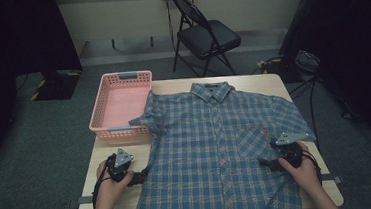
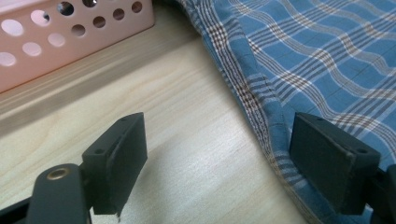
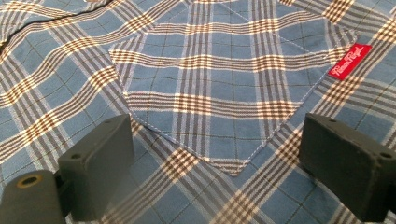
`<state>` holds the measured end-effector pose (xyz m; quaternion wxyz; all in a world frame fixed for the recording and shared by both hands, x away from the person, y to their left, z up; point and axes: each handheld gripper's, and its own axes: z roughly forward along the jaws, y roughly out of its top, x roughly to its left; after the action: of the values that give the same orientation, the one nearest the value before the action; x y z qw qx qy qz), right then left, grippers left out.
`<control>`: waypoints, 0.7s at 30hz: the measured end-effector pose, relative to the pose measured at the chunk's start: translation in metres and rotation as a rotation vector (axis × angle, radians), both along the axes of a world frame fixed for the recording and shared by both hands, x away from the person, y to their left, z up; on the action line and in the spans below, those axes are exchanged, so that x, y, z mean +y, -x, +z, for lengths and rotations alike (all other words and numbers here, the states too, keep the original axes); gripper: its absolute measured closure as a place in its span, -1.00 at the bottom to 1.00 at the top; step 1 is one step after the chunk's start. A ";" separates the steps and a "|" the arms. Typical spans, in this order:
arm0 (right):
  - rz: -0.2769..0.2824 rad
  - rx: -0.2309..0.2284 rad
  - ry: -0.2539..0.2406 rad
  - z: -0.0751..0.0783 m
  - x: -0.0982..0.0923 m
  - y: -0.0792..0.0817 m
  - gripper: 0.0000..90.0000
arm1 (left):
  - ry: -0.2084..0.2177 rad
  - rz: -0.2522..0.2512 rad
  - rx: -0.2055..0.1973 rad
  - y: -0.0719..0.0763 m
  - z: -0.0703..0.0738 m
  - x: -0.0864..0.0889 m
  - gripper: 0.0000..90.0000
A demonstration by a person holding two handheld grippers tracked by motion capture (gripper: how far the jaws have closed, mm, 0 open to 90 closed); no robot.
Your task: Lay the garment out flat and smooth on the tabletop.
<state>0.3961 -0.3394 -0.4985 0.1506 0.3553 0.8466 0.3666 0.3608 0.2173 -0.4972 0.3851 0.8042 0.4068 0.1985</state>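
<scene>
Blue plaid shirt (image 1: 217, 147) spread flat on wooden table (image 1: 267, 80), front up, collar toward far edge, hem hanging over near edge. Pink basket (image 1: 122, 105) on table's far left corner, one sleeve touching its near right corner. Left gripper (image 1: 138, 177) at shirt's left side seam, jaws pointing right toward the cloth; hand (image 1: 110, 186) behind it on bare wood. Right gripper (image 1: 267, 162) over shirt's right side below the chest pocket (image 1: 250, 140), jaws pointing left. Black folding chair (image 1: 205, 32) beyond table. Grey carpet (image 1: 36, 146) all round.
</scene>
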 end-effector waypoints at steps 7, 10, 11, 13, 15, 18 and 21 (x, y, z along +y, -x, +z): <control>0.000 0.000 0.000 0.000 0.000 0.000 -0.80 | -0.005 0.015 0.008 -0.001 -0.002 0.003 -0.58; -0.001 0.000 0.000 0.000 0.000 0.000 -0.80 | -0.010 0.015 0.012 -0.001 -0.002 0.003 -0.58; -0.001 0.000 0.000 0.000 0.000 0.000 -0.80 | -0.010 0.018 0.015 -0.001 -0.002 0.003 -0.58; -0.001 0.000 0.000 0.000 0.000 0.000 -0.80 | -0.013 0.016 0.016 -0.001 -0.002 0.002 -0.58; -0.001 0.000 0.000 0.000 0.000 0.000 -0.80 | -0.015 0.016 0.019 -0.001 -0.002 0.003 -0.58; -0.001 0.000 0.000 0.000 0.000 0.000 -0.80 | -0.025 0.025 0.028 -0.001 -0.003 0.003 -0.59; 0.000 0.000 0.000 0.000 0.000 0.000 -0.80 | -0.035 0.031 0.037 -0.002 -0.003 0.003 -0.60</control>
<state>0.3960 -0.3393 -0.4985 0.1506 0.3555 0.8465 0.3666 0.3624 0.2199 -0.5001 0.3604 0.8078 0.4228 0.1967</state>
